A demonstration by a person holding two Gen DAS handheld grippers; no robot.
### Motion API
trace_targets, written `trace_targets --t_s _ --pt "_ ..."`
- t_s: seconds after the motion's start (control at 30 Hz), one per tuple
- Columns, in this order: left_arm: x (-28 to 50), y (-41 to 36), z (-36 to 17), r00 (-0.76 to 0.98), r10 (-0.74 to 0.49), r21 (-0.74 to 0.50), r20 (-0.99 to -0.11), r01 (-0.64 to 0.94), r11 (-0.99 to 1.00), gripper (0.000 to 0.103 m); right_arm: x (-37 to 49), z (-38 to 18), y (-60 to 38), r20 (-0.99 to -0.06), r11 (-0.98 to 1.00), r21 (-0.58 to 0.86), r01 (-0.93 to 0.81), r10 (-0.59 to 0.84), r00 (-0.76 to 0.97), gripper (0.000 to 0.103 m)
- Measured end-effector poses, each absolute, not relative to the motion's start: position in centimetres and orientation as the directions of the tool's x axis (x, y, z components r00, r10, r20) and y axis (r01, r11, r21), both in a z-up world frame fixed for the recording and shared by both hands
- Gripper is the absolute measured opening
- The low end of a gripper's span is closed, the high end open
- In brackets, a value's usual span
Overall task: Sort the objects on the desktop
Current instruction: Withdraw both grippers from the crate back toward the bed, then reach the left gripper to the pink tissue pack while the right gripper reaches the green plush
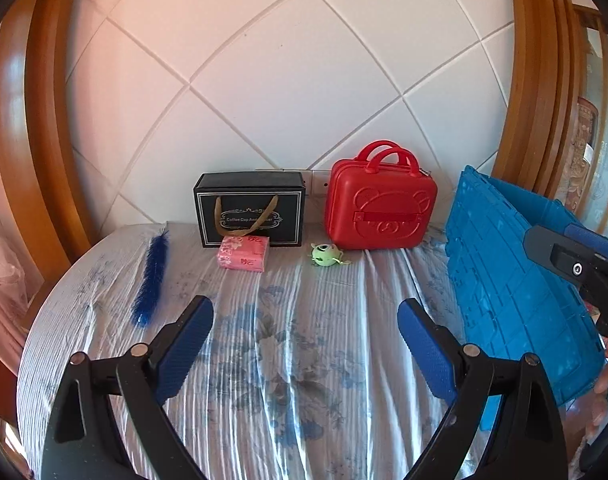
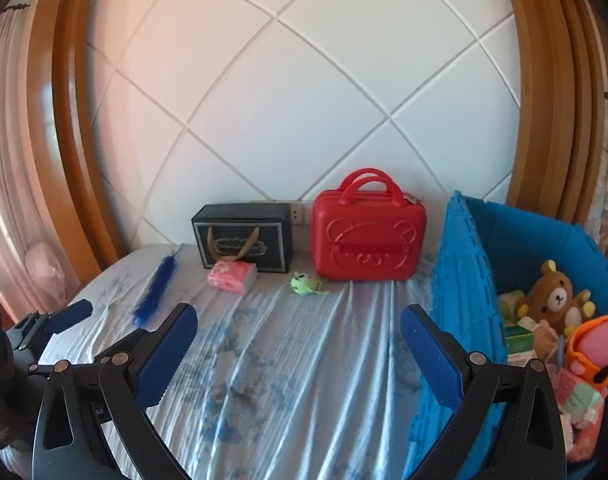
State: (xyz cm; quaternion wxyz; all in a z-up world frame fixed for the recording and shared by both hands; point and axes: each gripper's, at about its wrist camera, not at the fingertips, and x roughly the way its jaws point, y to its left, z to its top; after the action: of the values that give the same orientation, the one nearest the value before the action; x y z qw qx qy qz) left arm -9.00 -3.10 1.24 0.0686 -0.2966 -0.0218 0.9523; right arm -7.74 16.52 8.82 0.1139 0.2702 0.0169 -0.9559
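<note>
On the worktop, under a striped floral cloth (image 1: pixel 288 360), seen from where I stand:

Left tongs (image 1: pixel 305 322): spread wide, blue pads facing each other, nothing between them; they hang over the middle of the cloth.

Right tongs (image 2: pixel 299 330): also spread wide and holding nothing, over the cloth just left of the blue crate (image 2: pixel 460 280).

Blue crate: at the right side of the worktop, open at the top. Inside it lie a brown teddy bear (image 2: pixel 556 296), an orange and pink toy (image 2: pixel 596 348) and some small packets (I cannot make out what they are).

Blue feather brush (image 1: pixel 151 278): lying on the cloth at the left, running front to back, well apart from the other things.

Pink tissue pack (image 1: pixel 244 253): flat on the cloth, right in front of the black gift box (image 1: pixel 250 208), touching it or nearly so.

Black gift box: standing at the back against the white tiled wall (image 1: pixel 288 80), with a gold cord handle hanging down its front.

Green one-eyed toy (image 1: pixel 326 255): small, on the cloth between the pink pack and the red case (image 1: pixel 380 210), just beside the case's lower left corner.

Red case: upright at the back, a bear face pressed into its front, both handles up.

Wooden frame (image 1: pixel 44 120): curves round both sides of the wall.
</note>
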Motion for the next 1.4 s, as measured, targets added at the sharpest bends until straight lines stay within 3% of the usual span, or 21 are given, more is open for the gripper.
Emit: trace_targets --t_s 0.5,0.8,1.07,1.4 --pt "-20.5 -9.2 -6.8 -0.697 0.081 -0.106 -0.712 -0.007 -0.994 0.095 -19.7 1.6 11.1 -0.672 -0.975 0.010 0.223 -0.171 -0.720 0.103" --pt "-31.9 -12.0 -16.5 -0.559 0.024 -0.066 -0.829 0.054 -0.996 0.095 -31.6 -9.5 9.2 -0.810 -0.983 0.028 0.181 -0.128 -0.572 0.103" --pt "-41.4 -12.3 -20.4 -0.586 0.043 -0.071 -0.809 0.025 -0.997 0.095 -42.2 -18.0 9.3 -0.859 -0.994 0.024 0.109 -0.076 -0.507 0.103" --pt "-49.7 -9.1 -23.1 -0.569 0.073 -0.060 -0.819 -0.042 -0.997 0.095 -48.9 -21.8 7.8 -0.855 -0.990 -0.029 0.136 -0.046 -0.516 0.103"
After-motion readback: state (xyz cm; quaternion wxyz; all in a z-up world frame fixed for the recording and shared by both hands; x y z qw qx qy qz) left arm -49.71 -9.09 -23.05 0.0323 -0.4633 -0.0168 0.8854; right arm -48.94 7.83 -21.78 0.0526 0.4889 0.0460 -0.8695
